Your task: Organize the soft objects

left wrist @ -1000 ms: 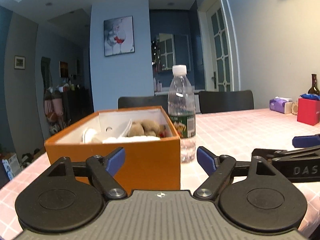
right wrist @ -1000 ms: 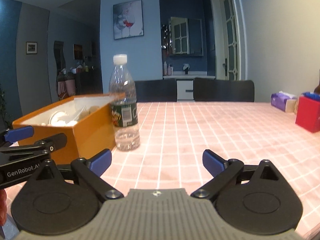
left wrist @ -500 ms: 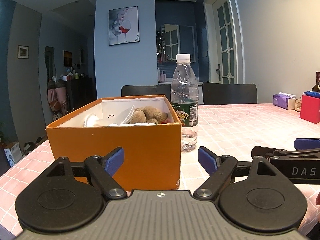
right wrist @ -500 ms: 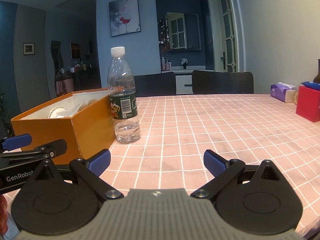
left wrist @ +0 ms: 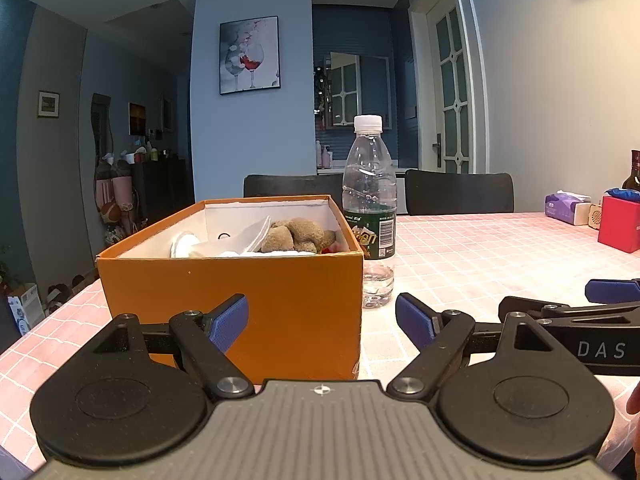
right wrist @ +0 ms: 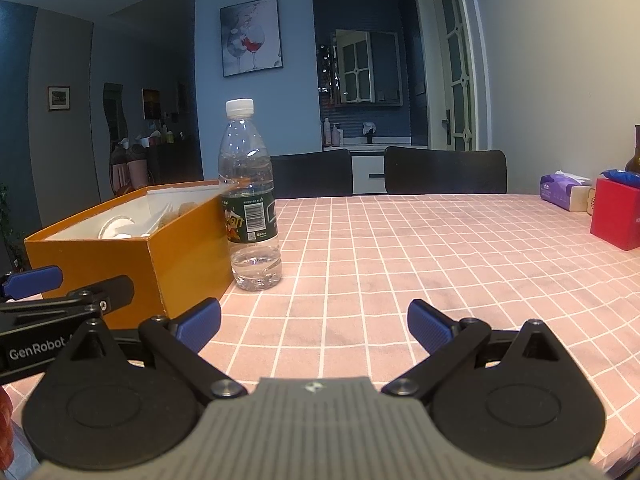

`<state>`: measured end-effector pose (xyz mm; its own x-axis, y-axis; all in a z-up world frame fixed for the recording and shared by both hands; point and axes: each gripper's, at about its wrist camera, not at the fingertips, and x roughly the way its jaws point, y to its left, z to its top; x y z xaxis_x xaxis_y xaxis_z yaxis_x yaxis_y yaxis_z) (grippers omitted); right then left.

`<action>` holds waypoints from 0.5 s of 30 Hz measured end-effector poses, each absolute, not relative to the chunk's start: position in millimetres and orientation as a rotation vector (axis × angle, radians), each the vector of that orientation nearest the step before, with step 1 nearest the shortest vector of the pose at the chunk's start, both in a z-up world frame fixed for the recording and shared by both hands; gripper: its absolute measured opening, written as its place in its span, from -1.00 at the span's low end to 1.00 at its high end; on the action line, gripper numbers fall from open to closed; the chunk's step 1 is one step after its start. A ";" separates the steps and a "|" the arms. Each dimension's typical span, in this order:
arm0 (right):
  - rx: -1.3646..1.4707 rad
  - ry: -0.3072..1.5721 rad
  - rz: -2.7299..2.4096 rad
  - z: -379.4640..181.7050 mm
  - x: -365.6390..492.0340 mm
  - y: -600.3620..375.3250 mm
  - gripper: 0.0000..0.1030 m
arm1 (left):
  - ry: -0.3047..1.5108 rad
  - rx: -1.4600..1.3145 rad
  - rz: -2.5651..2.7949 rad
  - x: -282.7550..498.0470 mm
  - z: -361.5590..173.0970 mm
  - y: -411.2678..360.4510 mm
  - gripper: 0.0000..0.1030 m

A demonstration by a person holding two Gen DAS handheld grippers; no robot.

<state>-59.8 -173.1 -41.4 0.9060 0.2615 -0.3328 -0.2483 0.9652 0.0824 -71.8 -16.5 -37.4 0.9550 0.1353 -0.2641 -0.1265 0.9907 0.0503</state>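
Note:
An orange box (left wrist: 240, 280) stands on the pink checked table, also in the right wrist view (right wrist: 188, 248). Inside it lie a brown plush toy (left wrist: 298, 234) and white soft items (left wrist: 236, 244). My left gripper (left wrist: 322, 322) is open and empty, just in front of the box's near wall. My right gripper (right wrist: 314, 324) is open and empty, to the right of the box over bare tablecloth. Each gripper's side shows at the edge of the other's view.
A clear water bottle (left wrist: 370, 212) stands right beside the box's right wall, also in the right wrist view (right wrist: 250, 200). A red box (right wrist: 616, 218), a purple tissue pack (right wrist: 564, 190) and a dark bottle stand far right. Two black chairs (right wrist: 444, 170) stand behind the table.
Both grippers have drawn back a little and levelled; the box and bottle sit slightly lower and farther in view. Both stay open and empty.

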 end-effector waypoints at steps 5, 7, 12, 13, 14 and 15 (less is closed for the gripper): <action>0.039 0.347 0.264 -41.1 -60.1 -173.2 0.90 | 0.266 0.032 0.135 -72.8 -37.2 -16.0 0.89; 0.039 0.348 0.264 -41.1 -60.6 -173.2 0.90 | 0.266 0.032 0.135 -73.0 -37.1 -15.9 0.89; 0.041 0.345 0.263 -40.7 -61.2 -173.2 0.90 | 0.263 0.035 0.135 -73.4 -36.5 -15.7 0.89; 0.040 0.345 0.264 -40.8 -61.6 -173.5 0.90 | 0.262 0.036 0.135 -73.5 -36.3 -15.8 0.89; 0.040 0.345 0.265 -40.7 -61.6 -173.8 0.90 | 0.261 0.036 0.135 -73.8 -36.1 -15.8 0.89; 0.040 0.345 0.264 -40.7 -61.6 -173.6 0.90 | 0.261 0.037 0.134 -73.9 -35.9 -15.9 0.89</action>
